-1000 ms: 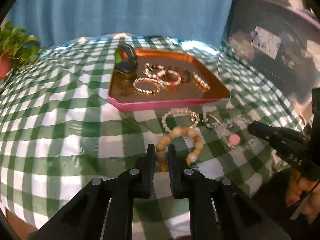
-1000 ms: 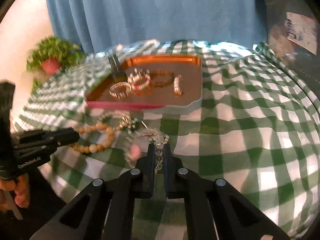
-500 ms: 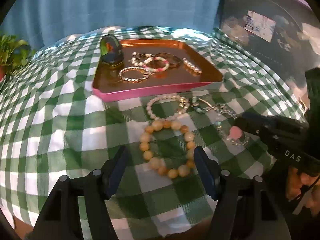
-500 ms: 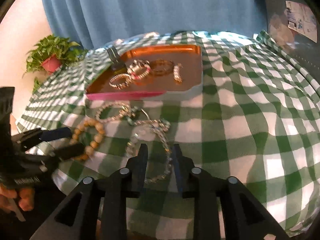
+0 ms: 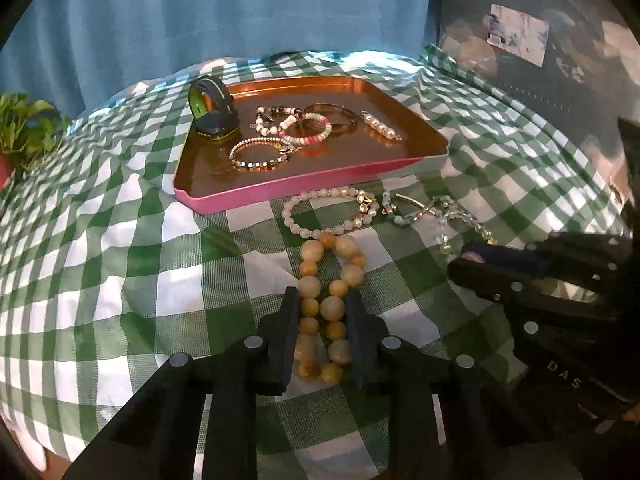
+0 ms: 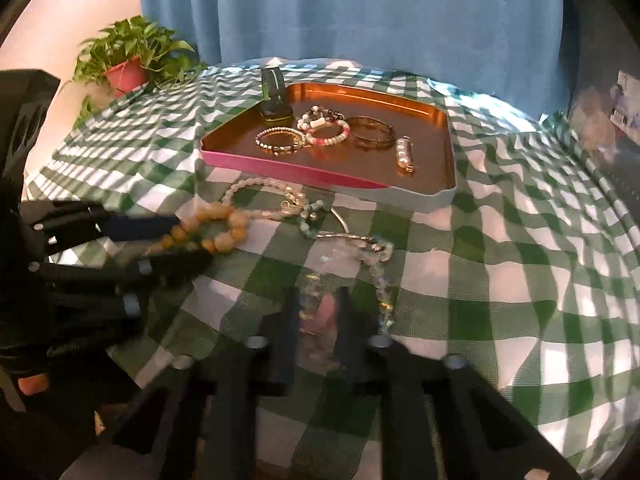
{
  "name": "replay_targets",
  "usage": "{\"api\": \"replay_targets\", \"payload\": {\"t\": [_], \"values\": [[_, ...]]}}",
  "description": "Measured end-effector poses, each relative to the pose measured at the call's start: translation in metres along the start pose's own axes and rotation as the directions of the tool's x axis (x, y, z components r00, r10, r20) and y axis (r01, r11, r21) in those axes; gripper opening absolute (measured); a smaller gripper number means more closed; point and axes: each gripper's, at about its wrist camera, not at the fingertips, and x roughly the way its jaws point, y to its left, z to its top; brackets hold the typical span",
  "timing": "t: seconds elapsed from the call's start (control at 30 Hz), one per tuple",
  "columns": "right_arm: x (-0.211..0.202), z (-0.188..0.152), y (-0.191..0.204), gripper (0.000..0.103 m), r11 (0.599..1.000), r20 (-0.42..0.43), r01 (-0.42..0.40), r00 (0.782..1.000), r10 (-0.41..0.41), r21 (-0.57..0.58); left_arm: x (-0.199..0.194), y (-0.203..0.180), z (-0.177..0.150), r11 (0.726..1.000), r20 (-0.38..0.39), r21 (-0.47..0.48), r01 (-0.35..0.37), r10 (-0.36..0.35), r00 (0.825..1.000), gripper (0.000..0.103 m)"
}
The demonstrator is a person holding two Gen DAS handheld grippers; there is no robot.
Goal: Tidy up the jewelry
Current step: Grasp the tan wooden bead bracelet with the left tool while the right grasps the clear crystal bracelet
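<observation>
Your left gripper (image 5: 322, 320) is closing around the amber bead bracelet (image 5: 326, 300), the two fingers squeezing the loop into a long oval against the green checked tablecloth (image 5: 120, 240); it looks gripped, or very nearly so, though you are not lifting it yet. Your right gripper (image 6: 316, 316) is straddling the pink charm of the clear crystal strand (image 6: 348, 256), jaws narrowed around it, but blur is keeping me from telling whether they are actually pinching. You are working both pieces at once, I judge, because they are lying loose just in front of the pink-rimmed tray (image 5: 280, 194), where the sorted bracelets and the black-and-green wristband (image 5: 214, 110) are already sitting. Half a second ago your left fingers were spread wide on either side of a round bracelet; now they are drawn in and the loop is flattened between them. Your right gripper was hanging partly open above the strand; now it is sitting lower, over the charm. A pale pearl bracelet (image 5: 328, 212) is waiting beside the tray.
</observation>
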Motion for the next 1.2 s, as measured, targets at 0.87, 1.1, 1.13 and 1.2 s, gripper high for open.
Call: {"api": "replay_targets", "payload": {"t": [0.87, 1.1, 1.13, 1.2], "values": [[-0.031, 0.011, -0.012, 0.005, 0.992, 0.159, -0.052, 0.987, 0.033, 0.119, -0.017, 0.015, -0.007, 0.991, -0.009, -0.131, 0.013, -0.015, 1.0, 0.003], [-0.024, 0.006, -0.015, 0.006, 0.99, 0.122, -0.072, 0.991, 0.057, 0.121, -0.007, 0.033, -0.009, 0.98, -0.01, -0.198, 0.03, -0.032, 0.999, 0.014], [-0.02, 0.006, -0.016, 0.006, 0.989, 0.104, -0.085, 0.992, 0.072, 0.119, -0.007, 0.031, -0.008, 0.983, -0.007, -0.182, 0.021, -0.023, 1.0, 0.015], [-0.012, 0.004, -0.017, 0.007, 0.989, 0.076, -0.077, 0.995, 0.068, 0.125, -0.005, 0.025, -0.006, 0.99, 0.001, -0.144, 0.002, -0.002, 1.0, 0.023]]}}
